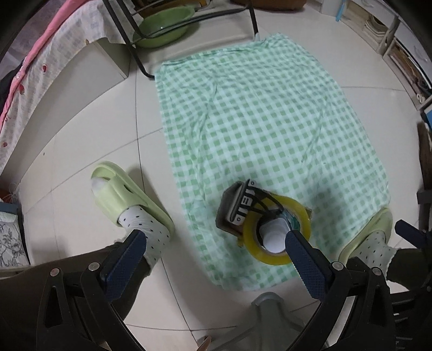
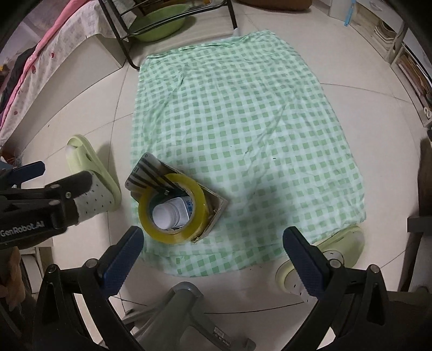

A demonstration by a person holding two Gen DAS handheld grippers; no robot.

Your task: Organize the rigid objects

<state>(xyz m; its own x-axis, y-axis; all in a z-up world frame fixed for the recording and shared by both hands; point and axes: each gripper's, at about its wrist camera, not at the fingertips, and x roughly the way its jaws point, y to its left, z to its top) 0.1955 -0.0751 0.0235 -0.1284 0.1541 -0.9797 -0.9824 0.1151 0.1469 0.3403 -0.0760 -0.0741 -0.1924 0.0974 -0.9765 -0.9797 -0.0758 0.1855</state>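
A small cardboard box (image 2: 216, 209) sits at the near end of a green checked cloth (image 2: 243, 113) on the floor. In it stand a yellow tape roll (image 2: 199, 199), a white bottle (image 2: 168, 213) inside the roll, and a striped flat pack (image 2: 147, 172). The same roll (image 1: 303, 216), bottle (image 1: 274, 237) and pack (image 1: 243, 205) show in the left wrist view. My left gripper (image 1: 213, 243) is open and empty, above the box's left side. My right gripper (image 2: 213, 237) is open and empty, just near of the box.
The person's feet in pale green slippers (image 1: 121, 194) (image 2: 343, 243) flank the cloth's near end. A chair base (image 2: 183, 299) is below. A bed with a pink quilt (image 1: 32, 81) is at left, a green basin (image 1: 162, 24) under a black frame at the back, shelves (image 1: 405, 54) at right.
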